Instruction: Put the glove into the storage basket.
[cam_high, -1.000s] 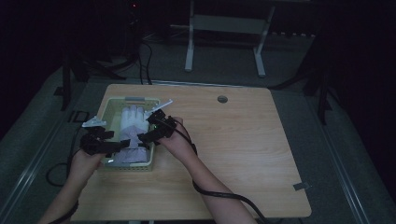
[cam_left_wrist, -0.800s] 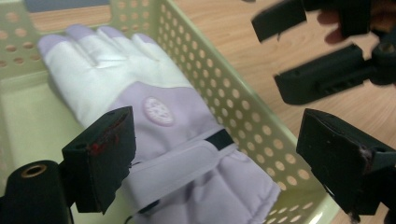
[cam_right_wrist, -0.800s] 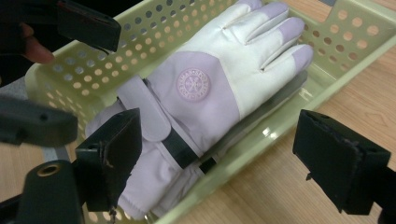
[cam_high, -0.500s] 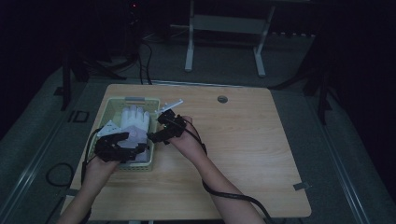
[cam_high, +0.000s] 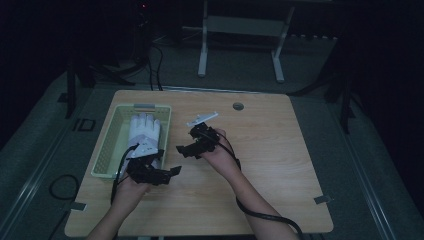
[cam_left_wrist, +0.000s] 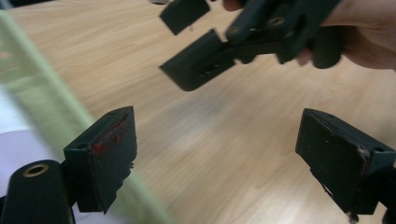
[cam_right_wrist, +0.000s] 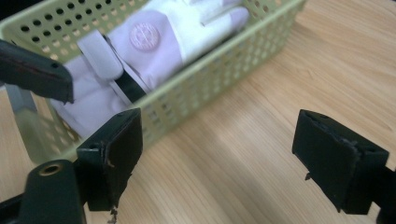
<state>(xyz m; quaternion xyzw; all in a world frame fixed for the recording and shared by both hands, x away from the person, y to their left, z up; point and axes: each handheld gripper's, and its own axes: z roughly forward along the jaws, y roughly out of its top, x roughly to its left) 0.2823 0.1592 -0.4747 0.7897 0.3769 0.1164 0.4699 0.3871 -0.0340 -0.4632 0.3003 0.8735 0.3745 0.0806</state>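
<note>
You are holding both grippers, left (cam_high: 172, 171) and right (cam_high: 182, 150), open and empty just off the basket's (cam_high: 104, 160) right edge; the glove (cam_high: 144, 134) is lying lengthwise inside, nearer your left.

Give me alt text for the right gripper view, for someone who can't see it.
A white glove lies in a pale green perforated basket on a wooden table. In front, the right gripper has its two black jaws wide apart with nothing between them, over bare wood beside the basket.
</note>
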